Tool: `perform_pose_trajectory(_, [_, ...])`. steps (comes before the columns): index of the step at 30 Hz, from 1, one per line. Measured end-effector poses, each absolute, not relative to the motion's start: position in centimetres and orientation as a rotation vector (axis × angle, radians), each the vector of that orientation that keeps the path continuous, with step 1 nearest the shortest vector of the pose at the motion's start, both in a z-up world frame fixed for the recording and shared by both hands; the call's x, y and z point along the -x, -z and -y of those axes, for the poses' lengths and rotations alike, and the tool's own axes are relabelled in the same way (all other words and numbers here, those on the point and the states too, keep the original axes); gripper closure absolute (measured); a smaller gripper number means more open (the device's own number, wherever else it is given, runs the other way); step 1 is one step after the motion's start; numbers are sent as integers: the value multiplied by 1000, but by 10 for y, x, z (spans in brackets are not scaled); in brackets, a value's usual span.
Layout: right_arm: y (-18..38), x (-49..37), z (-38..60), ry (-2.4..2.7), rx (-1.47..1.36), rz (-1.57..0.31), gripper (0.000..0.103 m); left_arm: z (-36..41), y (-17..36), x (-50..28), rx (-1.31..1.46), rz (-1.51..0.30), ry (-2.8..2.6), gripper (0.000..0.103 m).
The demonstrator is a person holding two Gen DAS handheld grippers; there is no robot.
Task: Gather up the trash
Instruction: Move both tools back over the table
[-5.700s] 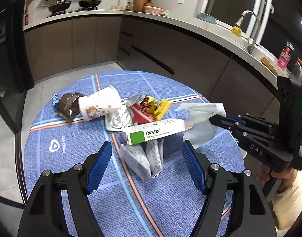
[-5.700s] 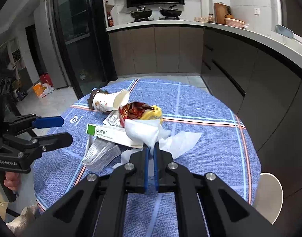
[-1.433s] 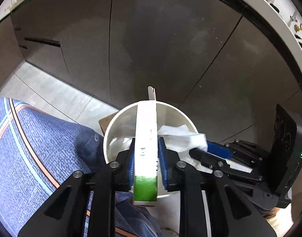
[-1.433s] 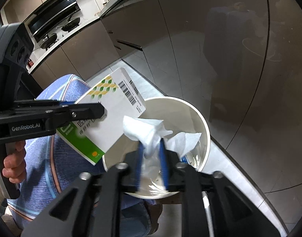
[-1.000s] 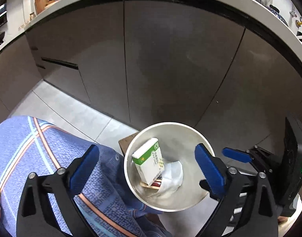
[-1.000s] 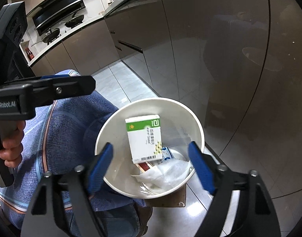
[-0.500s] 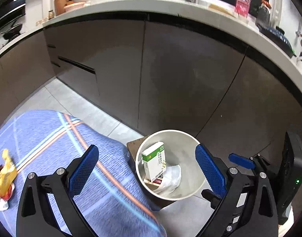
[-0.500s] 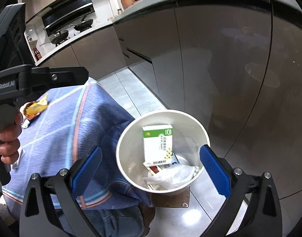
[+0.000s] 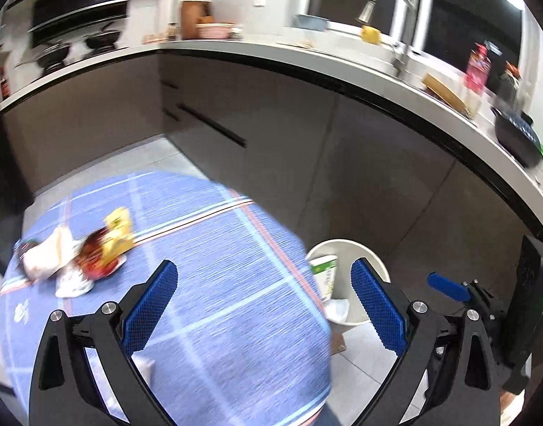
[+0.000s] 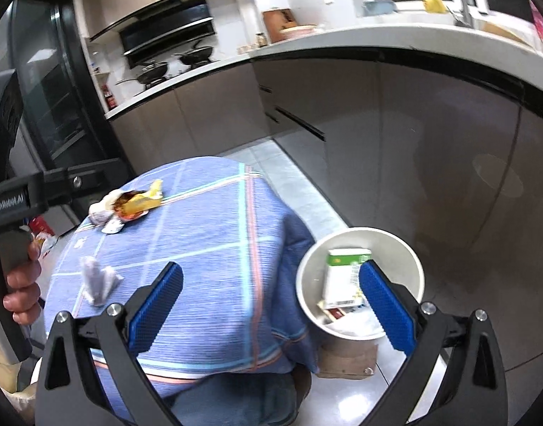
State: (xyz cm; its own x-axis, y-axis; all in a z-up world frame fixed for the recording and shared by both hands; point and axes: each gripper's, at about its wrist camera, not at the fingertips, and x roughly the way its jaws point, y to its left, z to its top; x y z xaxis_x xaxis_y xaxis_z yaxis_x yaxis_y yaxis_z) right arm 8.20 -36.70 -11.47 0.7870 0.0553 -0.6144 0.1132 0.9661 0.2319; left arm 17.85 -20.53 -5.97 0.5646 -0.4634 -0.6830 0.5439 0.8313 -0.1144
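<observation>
Tablecloth (image 10: pixel 207 248) in blue plaid fills the ground beneath and ahead of both sets of jaws, draped over a round table beside grey kitchen cabinets. White bin (image 10: pixel 410 248) stands on the floor off the cloth's edge, just ahead of the right gripper's (image 10: pixel 271 305) right-hand jaw, and already holds a green-and-white medicine box (image 10: pixel 342 273) upright with crumpled tissue (image 10: pixel 356 323) below it. Both tools stand empty: the right gripper's blue pads are spread wide with nothing between them, and the left gripper (image 9: pixel 264 305) likewise shows its jaws fully apart over bare cloth.

Remaining trash lies well ahead and to the left of the jaws: a cluster made up of a paper cup (image 9: pixel 45 255), a red-and-yellow snack wrapper (image 9: pixel 109 245) and a white scrap (image 9: pixel 72 284), all touching. A folded grey packet (image 10: pixel 95 278) sits apart from that pile, just left of the right gripper's left-hand jaw.

The step in hand appears to be the return for a second load. It would go best with each gripper taking a separate piece, the nearer packet first, jaws kept wide until they straddle the item, then lowered close to the cloth so thin foil is pinched rather than pushed along.
</observation>
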Motion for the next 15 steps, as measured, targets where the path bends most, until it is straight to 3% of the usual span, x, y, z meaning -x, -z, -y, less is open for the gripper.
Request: perform_pose_trajectory(15, [93, -100, 249, -218, -195, -689, 3, 25, 73, -159, 52, -813, 320, 9])
